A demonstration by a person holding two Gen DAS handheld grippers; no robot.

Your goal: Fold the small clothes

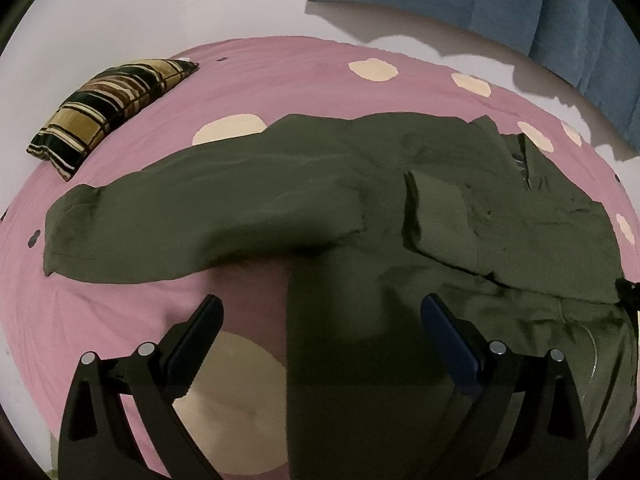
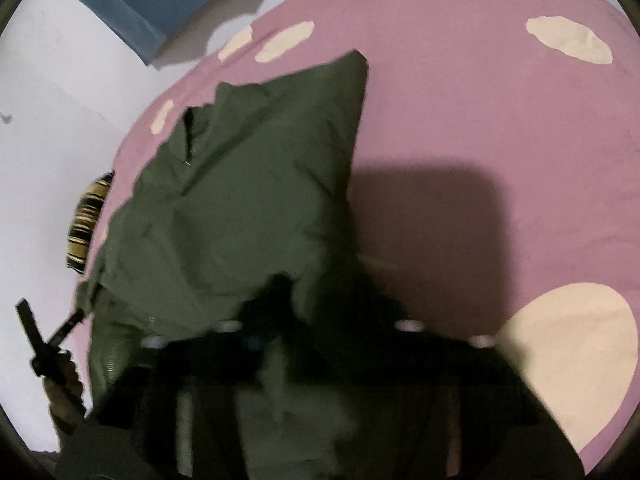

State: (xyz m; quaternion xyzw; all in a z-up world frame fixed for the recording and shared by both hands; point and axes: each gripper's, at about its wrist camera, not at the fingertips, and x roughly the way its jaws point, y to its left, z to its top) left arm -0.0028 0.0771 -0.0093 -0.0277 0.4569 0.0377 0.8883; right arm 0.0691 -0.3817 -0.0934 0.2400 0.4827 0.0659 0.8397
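Currently the green jacket is spread mid-bed; its side is pinched in the nearly closed right hand-held gripper, while the left hand-held gripper is held wide, empty. The flap is best carried across level, edges matched.

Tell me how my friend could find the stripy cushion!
Look at the big pink bedsheet with cream spots. Near its far left edge, by the pale wall, beyond the spread-out green jacket, lies the cushion. It is the only thing with black, gold and cream stripes; all the rest is plain.
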